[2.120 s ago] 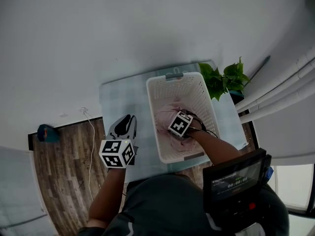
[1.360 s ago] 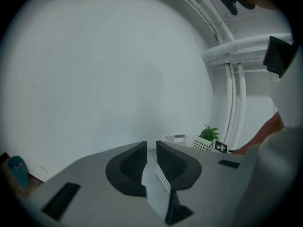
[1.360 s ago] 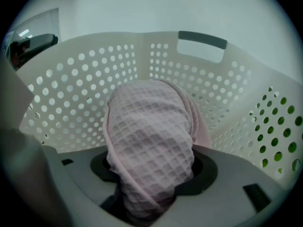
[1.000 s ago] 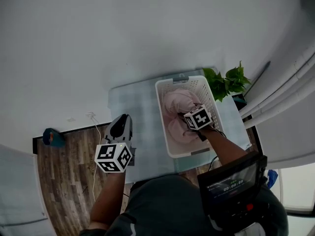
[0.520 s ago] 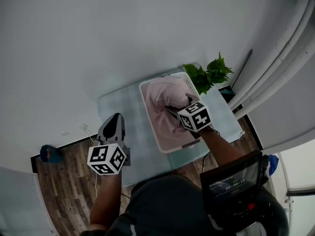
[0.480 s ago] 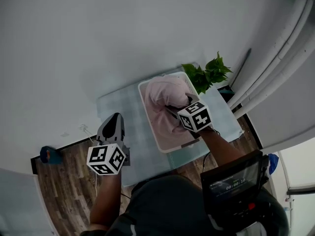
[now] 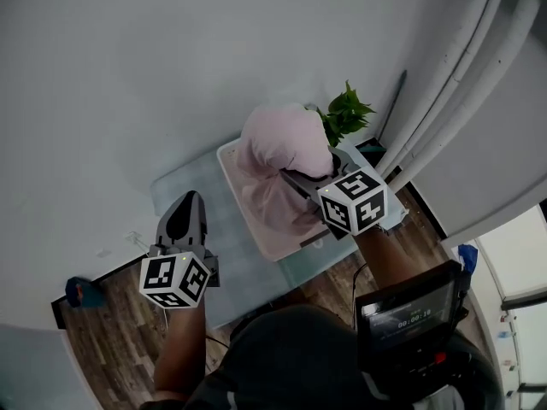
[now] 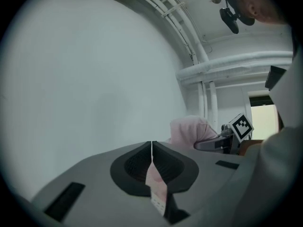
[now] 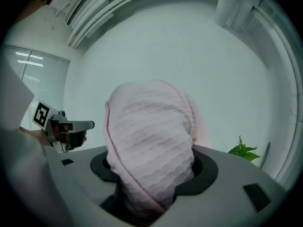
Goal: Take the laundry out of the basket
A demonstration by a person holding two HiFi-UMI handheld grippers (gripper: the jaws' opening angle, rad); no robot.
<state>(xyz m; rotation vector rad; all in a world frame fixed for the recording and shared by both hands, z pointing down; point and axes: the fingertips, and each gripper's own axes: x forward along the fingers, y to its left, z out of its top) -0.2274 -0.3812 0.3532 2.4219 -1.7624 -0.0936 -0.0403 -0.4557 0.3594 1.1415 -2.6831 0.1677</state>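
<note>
Counter (image 7: 184,186) carries the white basket (image 7: 278,253). Pink laundry (image 7: 286,143) is bunched above the basket and hangs long-axis vertical, lower end trailing inside the basket. Right tool (image 9: 156,169) has its jaws partly open and clamped on the thick top fold. The cloth hangs straight below this tool, so clearing the rim likely needs more lift. Left tool (image 7: 190,199) has its jaws closed with no laundry in them. It sits well apart to the left, over the counter.

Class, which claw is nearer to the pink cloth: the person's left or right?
Right. The right claw is clamped on the pink cloth; the left claw hangs apart over the table.
</note>
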